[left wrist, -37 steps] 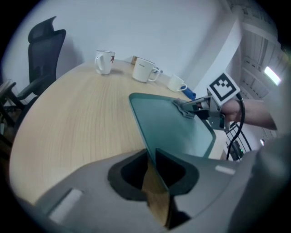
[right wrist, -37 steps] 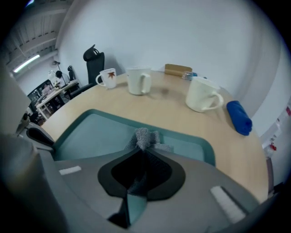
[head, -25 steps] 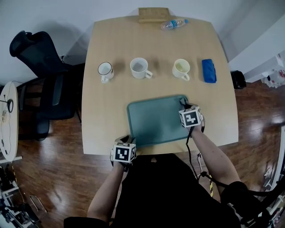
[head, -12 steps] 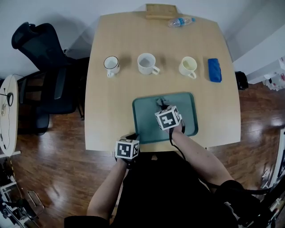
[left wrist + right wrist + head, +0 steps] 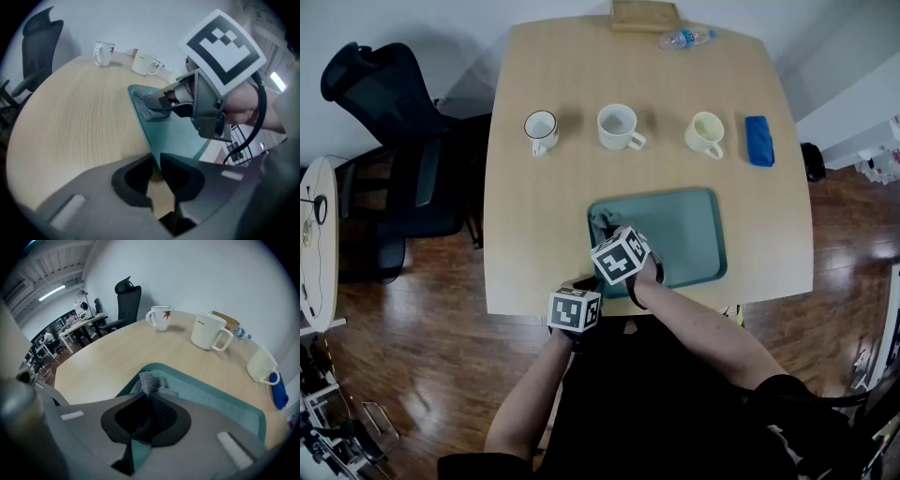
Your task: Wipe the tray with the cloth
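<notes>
The teal tray [image 5: 675, 234] lies at the table's near edge. A grey cloth [image 5: 600, 220] rests bunched on the tray's left part, and my right gripper [image 5: 606, 232] is shut on it, pressing it onto the tray floor. The right gripper view shows the cloth [image 5: 150, 383] pinched between the jaws over the tray [image 5: 211, 399]. My left gripper [image 5: 584, 286] has just been closing, and now it is shut on the tray's near-left rim [image 5: 145, 136], which runs between its jaws. From there the right gripper [image 5: 152, 101] and cloth [image 5: 147, 112] show just ahead.
Three mugs [image 5: 541, 127] [image 5: 619, 125] [image 5: 705, 132] stand in a row across the table's middle. A blue folded item [image 5: 758, 141] lies to their right. A water bottle [image 5: 684, 38] and a wooden block [image 5: 645, 16] sit at the far edge. A black chair [image 5: 394, 103] stands left.
My right gripper has swept the cloth across the tray from its right side to its left. The left gripper has kept its place at the tray's near-left corner.
</notes>
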A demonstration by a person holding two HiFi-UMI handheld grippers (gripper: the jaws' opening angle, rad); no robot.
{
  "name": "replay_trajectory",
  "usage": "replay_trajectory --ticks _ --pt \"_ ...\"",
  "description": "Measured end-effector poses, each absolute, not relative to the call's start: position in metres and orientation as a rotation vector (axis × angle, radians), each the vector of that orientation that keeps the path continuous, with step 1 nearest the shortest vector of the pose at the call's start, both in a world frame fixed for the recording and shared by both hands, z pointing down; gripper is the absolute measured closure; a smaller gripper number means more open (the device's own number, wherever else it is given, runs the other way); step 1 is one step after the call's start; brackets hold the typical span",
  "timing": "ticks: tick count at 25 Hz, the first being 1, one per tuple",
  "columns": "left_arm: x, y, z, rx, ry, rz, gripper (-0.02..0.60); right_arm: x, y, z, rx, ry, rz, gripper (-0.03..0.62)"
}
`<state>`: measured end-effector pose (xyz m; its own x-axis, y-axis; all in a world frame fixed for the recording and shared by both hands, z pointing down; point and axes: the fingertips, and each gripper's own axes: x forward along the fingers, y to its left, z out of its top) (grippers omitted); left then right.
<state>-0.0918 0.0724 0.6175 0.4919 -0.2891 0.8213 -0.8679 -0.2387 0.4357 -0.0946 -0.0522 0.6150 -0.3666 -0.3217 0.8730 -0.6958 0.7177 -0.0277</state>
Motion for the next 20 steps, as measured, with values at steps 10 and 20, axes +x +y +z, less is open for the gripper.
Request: replay_trajectory --ticks 10,20 --pt "-0.094 0.073 0.618 1.773 -1.003 0.754 0.526 -0.08 -0.031 0.615 0.675 -1.98 0.434 0.565" --pt "-0.096 0.072 0.62 1.731 -1.051 0.75 0.528 0.117 -0.07 0.619 0.977 -1.806 0.524 0.565"
